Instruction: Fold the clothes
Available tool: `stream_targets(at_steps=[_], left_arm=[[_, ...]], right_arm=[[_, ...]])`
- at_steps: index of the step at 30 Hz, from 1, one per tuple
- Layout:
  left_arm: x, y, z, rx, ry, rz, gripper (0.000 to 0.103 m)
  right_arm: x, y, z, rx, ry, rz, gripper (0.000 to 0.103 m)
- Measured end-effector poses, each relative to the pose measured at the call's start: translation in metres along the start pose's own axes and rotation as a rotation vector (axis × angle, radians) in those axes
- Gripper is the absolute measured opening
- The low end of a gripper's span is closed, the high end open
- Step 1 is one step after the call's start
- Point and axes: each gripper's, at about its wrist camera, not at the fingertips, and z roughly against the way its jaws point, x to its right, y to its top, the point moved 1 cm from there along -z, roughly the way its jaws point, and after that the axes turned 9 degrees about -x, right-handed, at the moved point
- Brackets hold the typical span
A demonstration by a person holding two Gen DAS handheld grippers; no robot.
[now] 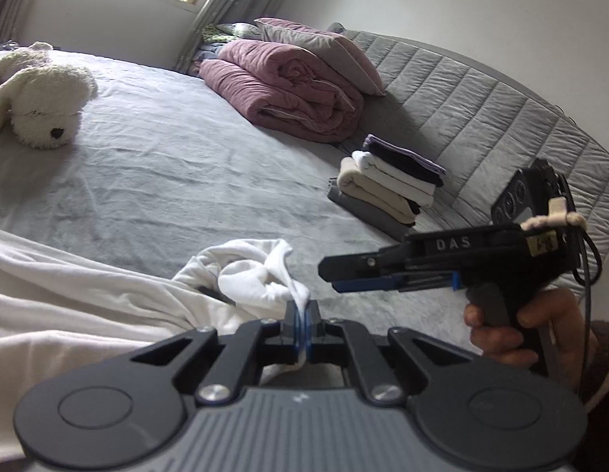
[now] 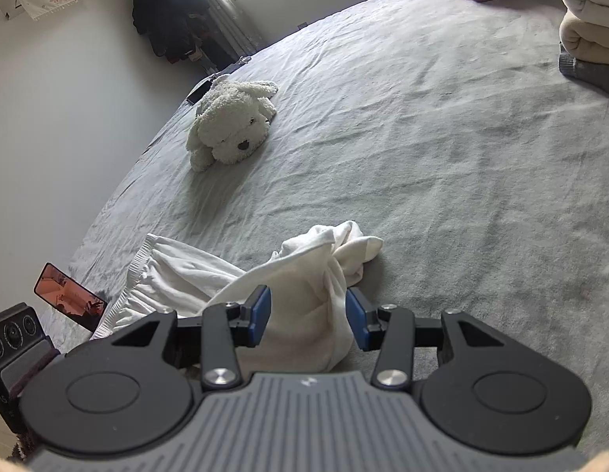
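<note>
The left gripper [image 1: 303,324] pinches the soft, limp white garment [image 1: 261,275] at lower centre, probably its hem; the right gripper [image 2: 308,316] gapes.

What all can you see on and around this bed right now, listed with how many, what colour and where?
white garment: one, white, crumpled at the near edge of the bed
bed cover: one, grey, across the bed
plush dog: one, cream, lying far side of the bed
folded clothes stack: one pile, purple, white, beige, grey, beside the headboard
quilt: one, mauve, folded near the headboard
pillow: one, mauve and grey, on the quilt
headboard: one, grey, quilted
phone: one, screen lit, near bed edge
left gripper: fingers shut on the garment
right gripper: fingers apart, garment between them
hand: one, holding the right gripper
</note>
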Motion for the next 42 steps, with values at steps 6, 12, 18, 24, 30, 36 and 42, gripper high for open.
stream_targets(at_steps=[6,12,18,24,30,36,42], left_arm=[[0.011,-0.017,-0.001,-0.079,-0.023,-0.077,0.002],[0.015,-0.037,-0.007,-0.163,-0.011,-0.117,0.002],[0.016,-0.046,-0.011,-0.202,0.018,-0.140,0.002],[0.015,-0.039,-0.005,-0.181,0.023,-0.139,0.002],[0.007,-0.031,0.008,-0.126,0.009,-0.089,0.002],[0.007,-0.022,0.024,-0.074,-0.010,-0.080,0.001],[0.008,-0.016,0.034,-0.045,-0.020,-0.090,0.001]], right_arm=[[-0.002,0.000,-0.004,-0.001,0.015,-0.016,0.047],[-0.006,0.003,-0.014,0.025,0.009,0.003,0.047],[-0.008,0.003,-0.034,0.010,-0.046,0.054,0.041],[-0.015,0.000,-0.027,0.047,-0.072,0.106,0.005],[-0.029,-0.005,0.009,0.148,-0.111,0.183,0.005],[-0.033,-0.014,0.043,0.214,-0.113,0.215,0.005],[-0.037,-0.026,0.077,0.250,-0.138,0.243,0.005]])
